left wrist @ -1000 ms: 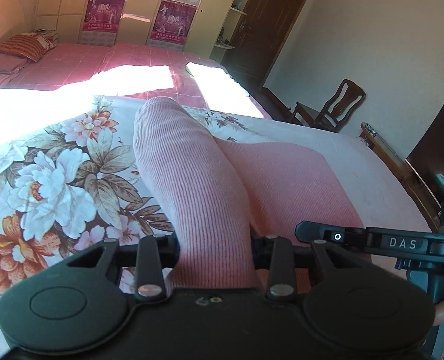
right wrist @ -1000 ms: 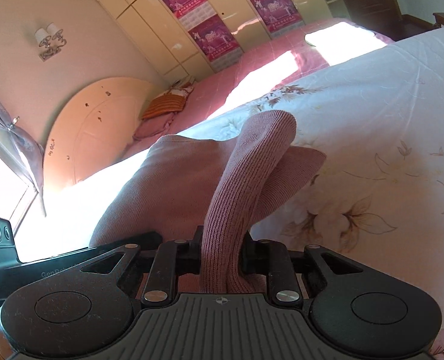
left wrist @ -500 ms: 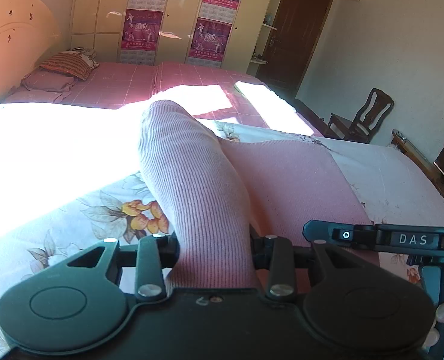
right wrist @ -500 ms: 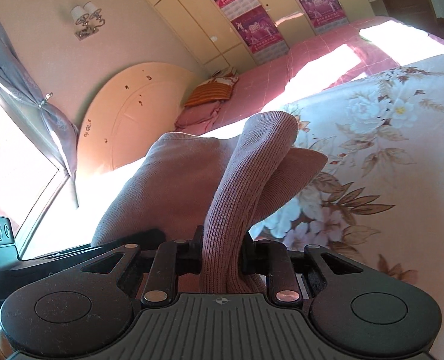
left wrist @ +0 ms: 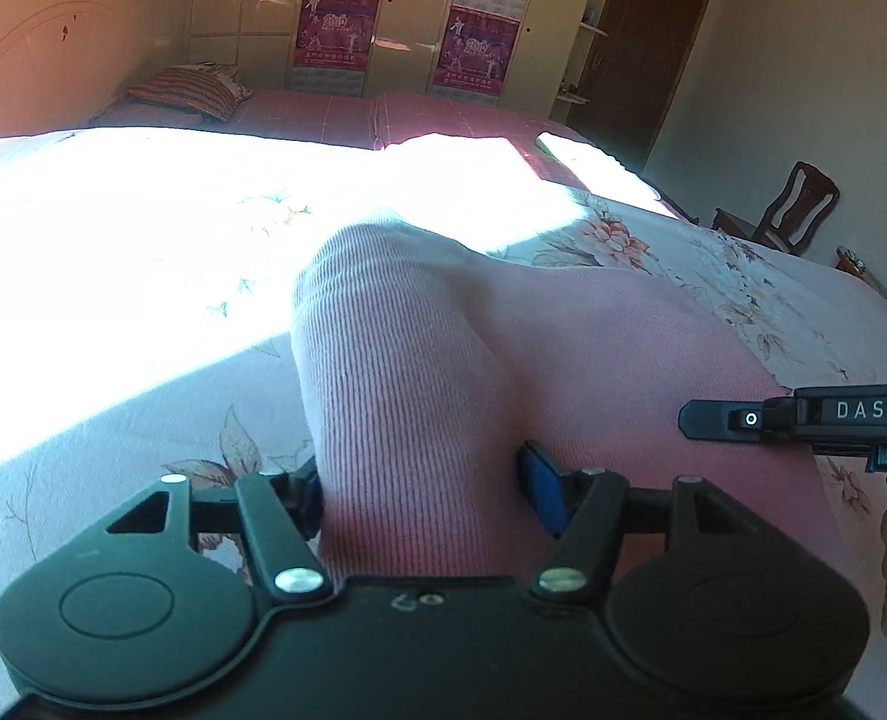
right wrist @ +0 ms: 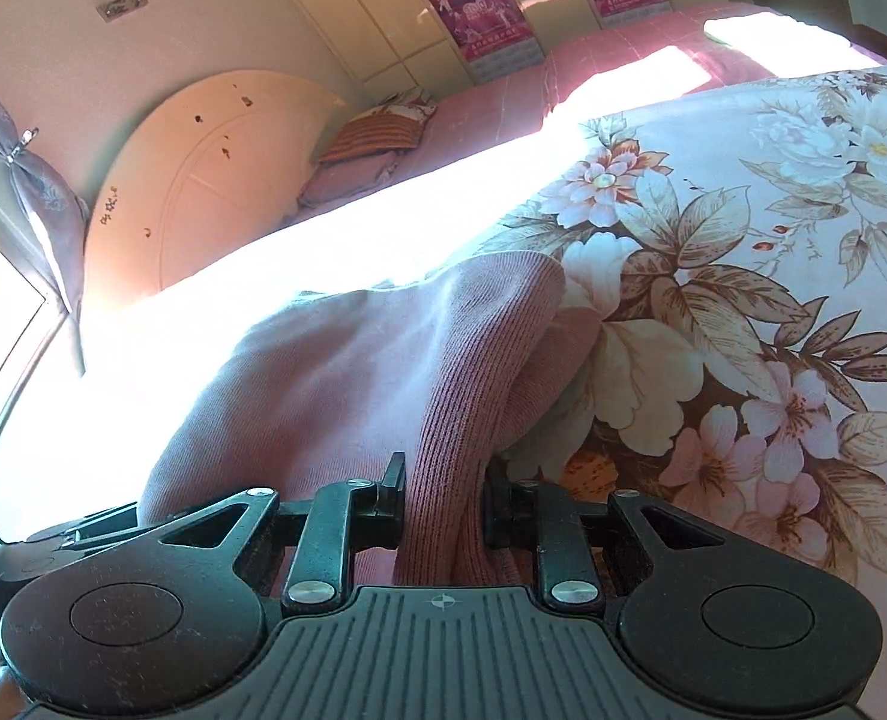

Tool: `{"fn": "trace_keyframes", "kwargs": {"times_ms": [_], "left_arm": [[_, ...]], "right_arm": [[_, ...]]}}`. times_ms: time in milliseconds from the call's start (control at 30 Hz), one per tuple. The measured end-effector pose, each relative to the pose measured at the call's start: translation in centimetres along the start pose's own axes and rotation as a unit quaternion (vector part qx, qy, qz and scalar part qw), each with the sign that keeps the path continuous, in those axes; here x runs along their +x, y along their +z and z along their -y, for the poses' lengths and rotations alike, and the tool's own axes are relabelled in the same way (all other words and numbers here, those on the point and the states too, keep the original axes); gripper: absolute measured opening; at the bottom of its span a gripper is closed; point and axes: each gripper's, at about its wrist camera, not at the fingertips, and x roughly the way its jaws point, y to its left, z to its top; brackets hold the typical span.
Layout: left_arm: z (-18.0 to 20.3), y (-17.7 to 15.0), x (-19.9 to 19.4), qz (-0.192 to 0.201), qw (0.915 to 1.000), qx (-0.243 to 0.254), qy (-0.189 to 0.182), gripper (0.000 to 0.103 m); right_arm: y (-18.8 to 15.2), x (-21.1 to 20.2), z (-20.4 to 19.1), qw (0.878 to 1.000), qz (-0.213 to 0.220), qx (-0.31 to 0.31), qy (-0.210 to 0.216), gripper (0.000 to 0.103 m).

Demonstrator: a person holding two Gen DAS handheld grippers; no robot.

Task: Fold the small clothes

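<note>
Pink ribbed knit garment [left wrist: 419,372] on floral bedsheet [right wrist: 743,276], far edge lost in sun glare | left gripper [left wrist: 422,495] angled down, jaws just opening, cloth between | right gripper [right wrist: 443,504] angled down, clenched on garment fold

We look from just behind each gripper, close over the bed [left wrist: 143,360], angled down toward the wardrobe [left wrist: 407,18] at its far edge; both views share the pink garment [left wrist: 419,372], headboard [right wrist: 203,180] and striped pillow [right wrist: 371,135].
</note>
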Motion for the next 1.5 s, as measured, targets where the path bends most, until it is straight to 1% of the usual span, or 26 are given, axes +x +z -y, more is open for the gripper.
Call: {"fn": "trace_keyframes", "kwargs": {"times_ms": [33, 100, 133, 200, 233, 267, 300, 367, 467, 500, 567, 600, 667, 733, 767, 800, 833, 867, 1000, 1167, 1233, 1333, 1433, 1467, 1500], "left_arm": [[-0.2, 0.1, 0.1, 0.001, 1.0, 0.0, 0.005, 0.083], [-0.6, 0.2, -0.1, -0.003, 1.0, -0.007, 0.0, 0.083], [-0.8, 0.0, -0.6, 0.004, 1.0, -0.006, 0.005, 0.083], [-0.7, 0.1, -2.2, 0.03, 0.9993, 0.003, 0.021, 0.079], [-0.6, 0.1, -3.3, 0.047, 0.9985, 0.01, 0.026, 0.079], [-0.5, 0.0, -4.3, 0.06, 0.9978, 0.013, 0.024, 0.079], [-0.5, -0.3, -5.4, 0.072, 0.9971, 0.014, 0.021, 0.079], [0.2, -0.7, -6.6, 0.076, 0.9968, 0.021, 0.011, 0.078], [2.1, -1.8, -7.1, 0.067, 0.9971, 0.037, -0.007, 0.078], [2.8, -2.2, -6.9, 0.059, 0.9972, 0.043, -0.013, 0.078], [4.0, -2.8, -5.9, 0.042, 0.9976, 0.055, -0.01, 0.077], [4.4, -3.1, -5.3, 0.034, 0.9975, 0.062, 0.001, 0.077], [4.7, -3.3, -4.6, 0.029, 0.9975, 0.063, 0.015, 0.078], [4.5, -3.2, -4.3, 0.022, 0.998, 0.056, 0.023, 0.078], [4.4, -3.1, -4.1, 0.021, 0.9981, 0.053, 0.022, 0.078], [4.5, -3.1, -4.2, 0.019, 0.9981, 0.053, 0.024, 0.078], [4.6, -3.2, -4.1, 0.018, 0.9978, 0.057, 0.028, 0.078], [4.8, -3.2, -4.0, 0.016, 0.9975, 0.061, 0.032, 0.078], [5.1, -3.0, -4.0, 0.008, 0.9972, 0.061, 0.043, 0.079], [4.7, -3.1, -6.1, 0.005, 0.9984, 0.039, 0.04, 0.079], [4.6, -3.8, -6.6, -0.002, 0.9989, 0.028, 0.038, 0.08], [4.8, -5.1, -6.2, -0.008, 0.9983, 0.038, 0.043, 0.081], [5.0, -5.9, -5.6, -0.009, 0.9971, 0.054, 0.053, 0.083], [5.0, -6.0, -5.5, -0.009, 0.9969, 0.057, 0.054, 0.085], [5.1, -6.1, -5.4, -0.01, 0.9966, 0.06, 0.055, 0.086]], "right_arm": [[0.0, 0.3, 0.3, 1.0, -0.002, 0.0, -0.005, 0.022], [-0.2, 0.6, 1.0, 1.0, -0.005, 0.005, -0.017, 0.025], [-0.1, 0.6, 1.1, 1.0, -0.001, 0.004, -0.025, 0.029], [0.1, -0.2, 0.9, 0.999, 0.012, -0.002, -0.045, 0.03], [0.3, -0.8, 0.7, 0.998, 0.021, -0.006, -0.055, 0.03], [0.5, -1.9, 0.2, 0.997, 0.034, -0.012, -0.062, 0.03], [0.5, -2.6, -0.1, 0.997, 0.042, -0.016, -0.058, 0.03], [0.3, -4.3, -1.7, 0.997, 0.049, -0.039, -0.043, 0.03], [-1.1, -5.6, -4.9, 0.995, 0.039, -0.086, -0.014, 0.03], [-1.6, -5.7, -5.5, 0.995, 0.035, -0.095, -0.01, 0.03], [-2.9, -5.5, -6.3, 0.994, 0.02, -0.106, -0.006, 0.03], [-3.4, -5.2, -6.3, 0.994, 0.013, -0.107, -0.007, 0.03], [-4.6, -4.6, -5.8, 0.994, -0.001, -0.108, -0.022, 0.03], [-5.4, -4.4, -4.8, 0.993, -0.008, -0.11, -0.047, 0.03], [-5.7, -4.3, -4.2, 0.992, -0.011, -0.11, -0.064, 0.029], [-5.9, -4.2, -3.5, 0.992, -0.015, -0.101, -0.068, 0.029], [-6.0, -4.4, -2.9, 0.993, -0.013, -0.09, -0.07, 0.018], [-6.0, -4.4, -2.7, 0.994, -0.011, -0.084, -0.075, 0.011], [-5.9, -4.7, -3.4, 0.992, -0.01, -0.087, -0.087, 0.01], [-7.2, -7.3, -5.4, 0.993, 0.004, -0.095, -0.071, 0.011], [-7.9, -7.5, -5.6, 0.992, 0.002, -0.099, -0.077, 0.011], [-9.1, -6.5, -4.3, 0.991, -0.016, -0.089, -0.1, 0.01], [-9.8, -6.4, -3.6, 0.992, -0.006, -0.082, -0.099, 0.009], [-9.9, -6.5, -3.6, 0.991, -0.003, -0.081, -0.104, 0.006], [-9.9, -6.4, -3.5, 0.991, -0.001, -0.077, -0.105, 0.005]]}}
